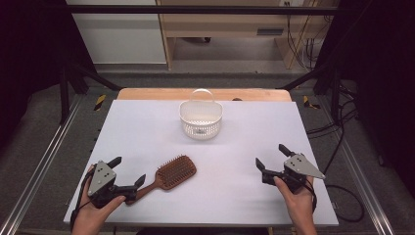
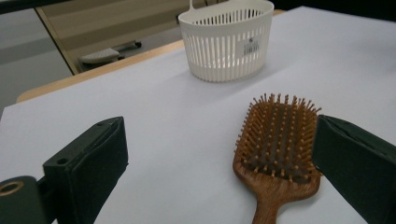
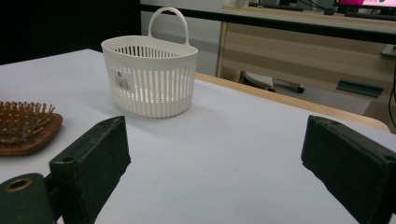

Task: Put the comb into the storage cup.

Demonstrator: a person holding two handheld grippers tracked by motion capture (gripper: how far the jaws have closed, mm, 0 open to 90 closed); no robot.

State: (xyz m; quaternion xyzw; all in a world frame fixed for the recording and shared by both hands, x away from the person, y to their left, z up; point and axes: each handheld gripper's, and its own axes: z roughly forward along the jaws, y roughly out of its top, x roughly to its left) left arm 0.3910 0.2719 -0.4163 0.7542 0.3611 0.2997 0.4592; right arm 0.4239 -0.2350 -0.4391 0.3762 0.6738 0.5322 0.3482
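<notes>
Hairbrush [image 1: 172, 173] lies bristles-up in the lower left of the high view, on the white table [image 1: 244, 196], its handle running down and left toward the left gripper [image 1: 126, 172]. That gripper's jaws stand wide with nothing pressed between them. In the left gripper view the brush [image 2: 275, 144] sits right of centre: its paddle head is just beside the right-hand jaw, partly tucked behind it, and the handle leaves the bottom edge between the two jaws, well apart from the left-hand one.

The step in hand looks like taking hold of the brush by its handle. To do it well, the left gripper should shift so the narrow handle sits midway between the jaws instead of crowding one pad, come down low to the table, and close across the handle near the neck, where the head's weight will twist it least.

Lower right in the high view, the right gripper [image 1: 272, 157] is held over bare table, jaws wide and empty. From its own view the brush head [image 3: 25, 128] shows at the left edge, apart from the jaws.

Farthest off, at upper centre of the table, stands a white slatted basket [image 1: 200, 119] with its handle upright, a likely destination for the brush.
</notes>
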